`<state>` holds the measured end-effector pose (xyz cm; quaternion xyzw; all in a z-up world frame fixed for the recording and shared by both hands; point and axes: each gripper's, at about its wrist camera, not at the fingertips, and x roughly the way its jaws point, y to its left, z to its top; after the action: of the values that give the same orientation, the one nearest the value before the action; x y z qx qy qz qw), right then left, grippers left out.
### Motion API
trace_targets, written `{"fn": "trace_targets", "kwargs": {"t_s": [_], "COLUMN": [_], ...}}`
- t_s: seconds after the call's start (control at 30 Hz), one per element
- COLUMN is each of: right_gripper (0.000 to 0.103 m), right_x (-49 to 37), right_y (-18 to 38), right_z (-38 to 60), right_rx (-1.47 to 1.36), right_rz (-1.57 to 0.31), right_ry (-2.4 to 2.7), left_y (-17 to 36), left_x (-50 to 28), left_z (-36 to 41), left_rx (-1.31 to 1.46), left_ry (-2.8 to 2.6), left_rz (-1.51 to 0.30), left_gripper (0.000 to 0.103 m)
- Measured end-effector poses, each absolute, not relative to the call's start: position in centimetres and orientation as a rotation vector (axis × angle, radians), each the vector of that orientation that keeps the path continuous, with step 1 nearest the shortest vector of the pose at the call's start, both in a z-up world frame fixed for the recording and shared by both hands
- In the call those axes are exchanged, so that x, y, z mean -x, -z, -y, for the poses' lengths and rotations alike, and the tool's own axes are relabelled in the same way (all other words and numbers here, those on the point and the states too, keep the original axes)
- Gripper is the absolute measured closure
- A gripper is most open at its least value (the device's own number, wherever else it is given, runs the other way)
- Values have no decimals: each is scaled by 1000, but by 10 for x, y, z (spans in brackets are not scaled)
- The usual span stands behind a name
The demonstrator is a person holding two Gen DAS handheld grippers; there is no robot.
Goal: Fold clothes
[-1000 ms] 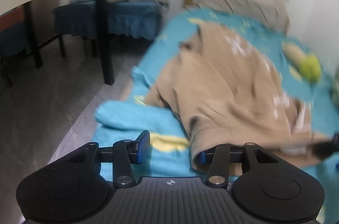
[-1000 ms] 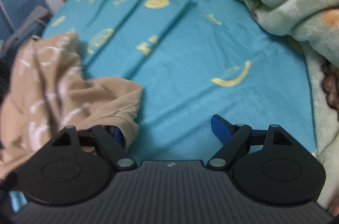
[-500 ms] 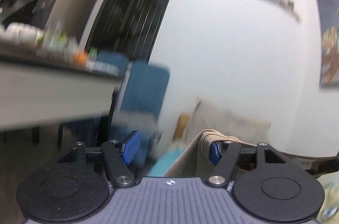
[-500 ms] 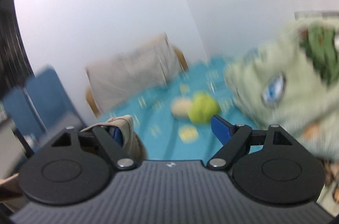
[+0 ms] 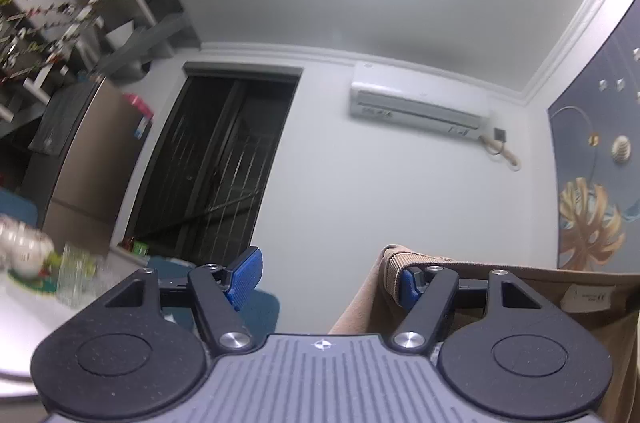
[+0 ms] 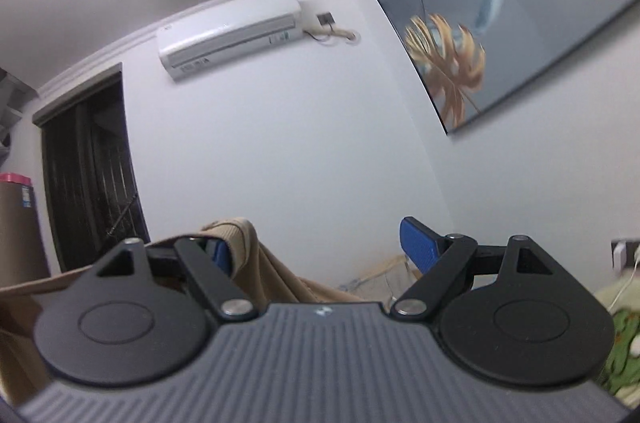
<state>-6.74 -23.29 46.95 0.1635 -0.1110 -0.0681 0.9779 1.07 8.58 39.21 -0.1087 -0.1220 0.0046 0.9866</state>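
Note:
A tan garment hangs in the air between my two grippers, stretched by its ribbed hem. In the left wrist view the hem (image 5: pixel 394 269) is hooked over my right finger, and the cloth with a white label (image 5: pixel 588 297) runs off right. My left gripper (image 5: pixel 328 275) stands wide open. In the right wrist view the hem (image 6: pixel 240 239) is draped over my left finger, and cloth falls below. My right gripper (image 6: pixel 316 247) stands wide open too. Both point up at the wall and ceiling. The bed is out of view.
A wall air conditioner (image 5: pixel 416 105) and a dark barred door (image 5: pixel 216 159) face me. A large painting (image 6: pixel 500 3) hangs on the right wall. A table with glasses (image 5: pixel 76 279) is at lower left. A green blanket (image 6: pixel 624 343) shows at lower right.
Both grippers have swung up from the bed, lifting the tan garment by its hem. The views went from the blue bedsheet to the wall and ceiling.

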Motion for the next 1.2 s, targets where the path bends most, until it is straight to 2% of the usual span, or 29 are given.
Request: {"fn": "trace_targets", "kwargs": {"t_s": [0.17, 0.23, 0.37, 0.67, 1.0, 1.13, 1.2], "right_gripper": [18, 18, 18, 18, 20, 20, 20], "right_x": [77, 67, 13, -156, -378, -443, -465], "right_y": [-499, -496, -456, -331, -104, -17, 15], "right_z": [244, 251, 269, 284, 292, 293, 294], "right_rx": [-292, -294, -307, -267, -217, -198, -189], "right_rz": [202, 175, 77, -121, -309, -432, -487], "right_ry": [123, 123, 129, 170, 224, 251, 256], "left_y": [-402, -406, -411, -265, -6, 81, 108], "left_x": [-32, -41, -62, -280, -504, -553, -570], "left_z": [-78, -75, -70, -68, -51, -46, -41], "left_rx": [216, 214, 213, 272, 217, 161, 129], "left_ry": [26, 41, 68, 56, 23, 25, 24], "left_rz": [189, 167, 120, -87, -359, -457, -511], "left_gripper": [32, 31, 29, 25, 25, 25, 25]}}
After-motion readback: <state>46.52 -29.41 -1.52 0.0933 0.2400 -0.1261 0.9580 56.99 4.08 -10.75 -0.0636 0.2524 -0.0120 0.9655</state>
